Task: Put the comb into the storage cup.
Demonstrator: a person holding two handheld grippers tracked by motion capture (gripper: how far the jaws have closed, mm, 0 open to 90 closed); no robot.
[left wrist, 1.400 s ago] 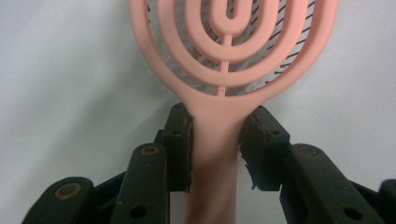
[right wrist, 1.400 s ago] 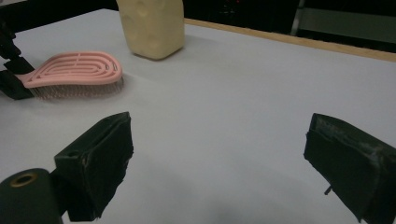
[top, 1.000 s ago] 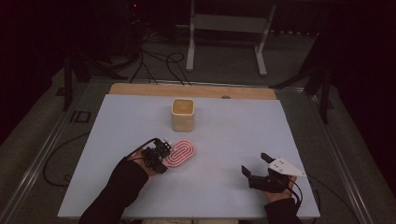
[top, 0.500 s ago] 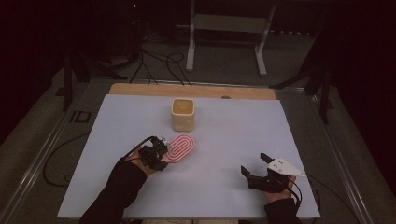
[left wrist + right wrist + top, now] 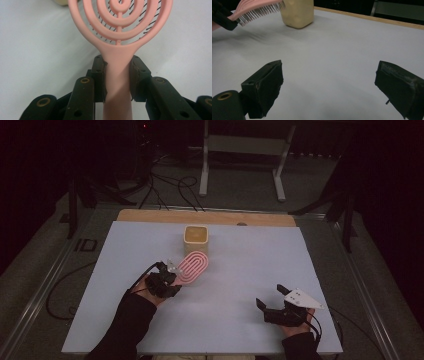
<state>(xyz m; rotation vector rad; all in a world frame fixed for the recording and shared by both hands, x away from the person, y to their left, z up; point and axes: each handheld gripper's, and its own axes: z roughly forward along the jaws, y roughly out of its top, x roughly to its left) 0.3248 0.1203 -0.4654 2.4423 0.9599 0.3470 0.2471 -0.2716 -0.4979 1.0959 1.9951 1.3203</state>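
A pink hairbrush (image 5: 194, 266) hangs clamped by its handle in the left gripper (image 5: 172, 279), its oval head now closer to the tan holder (image 5: 196, 240) than a second ago, when it lay lower and farther toward the person on the white table cover (image 5: 250, 270). Over that second the brush has slid up and toward the holder, and its far tip now sits just short of the holder's near wall. The holder itself has not shifted. The right gripper (image 5: 270, 299), well to the near right of the holder, has kept its place, jaws spread wide and gripping nothing.

From the left gripper view, the grasp is plain: both black pads (image 5: 136, 77) press the sides of the handle just below the neck of the hairbrush (image 5: 117, 47), whose concentric pink ribs and dark bristles fan out ahead. That detail is too small to read from the high view. The right gripper view gives the side-on angle instead. There the hairbrush (image 5: 257, 8) is held off the table with bristles pointing down, its tip just beside the holder (image 5: 298, 12), while the right gripper (image 5: 329, 85) shows bare white surface between its parted jaws. The high view alone takes in the person's dark sleeves (image 5: 127, 325) and the wooden edge (image 5: 205, 217) beyond the holder.
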